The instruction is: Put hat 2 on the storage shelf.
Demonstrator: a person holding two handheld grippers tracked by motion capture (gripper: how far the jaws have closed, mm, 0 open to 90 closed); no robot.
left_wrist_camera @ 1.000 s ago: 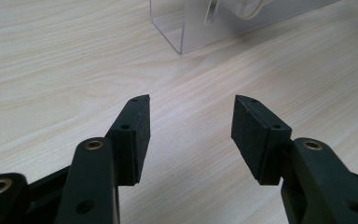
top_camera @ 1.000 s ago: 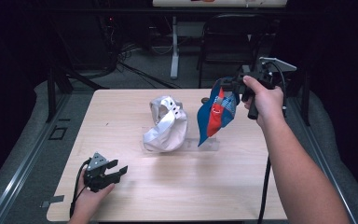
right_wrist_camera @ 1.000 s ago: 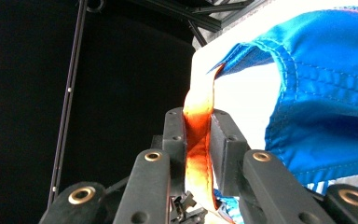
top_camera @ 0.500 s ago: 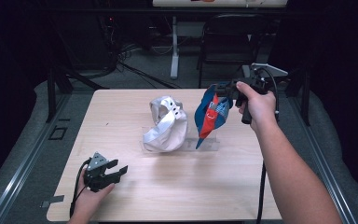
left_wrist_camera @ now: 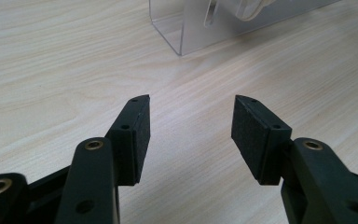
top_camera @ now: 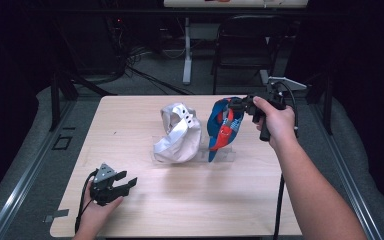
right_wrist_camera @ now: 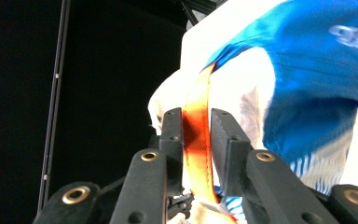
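Item: blue cap (top_camera: 224,125) with orange strap (right_wrist_camera: 196,140), standing on the clear stand (top_camera: 220,155) at the surface's (top_camera: 130,120) centre-right. Your right hand-held gripper (top_camera: 240,106), at the cap's 1 o'clock, has the strap between its jaws, which have just been opening. White cap (top_camera: 179,134) at its 9 o'clock. Your left hand-held gripper (top_camera: 122,184), jaws apart and empty, rests at 7 o'clock.

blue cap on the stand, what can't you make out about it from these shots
- Blue cap: white lettering blurred and cut off by the right gripper view's edge.
- Clear stand: its contact with the cap is hidden behind the cap in the high view.
- Right hand-held gripper: orange strap lies between the jaws; whether the pads press it is unclear.
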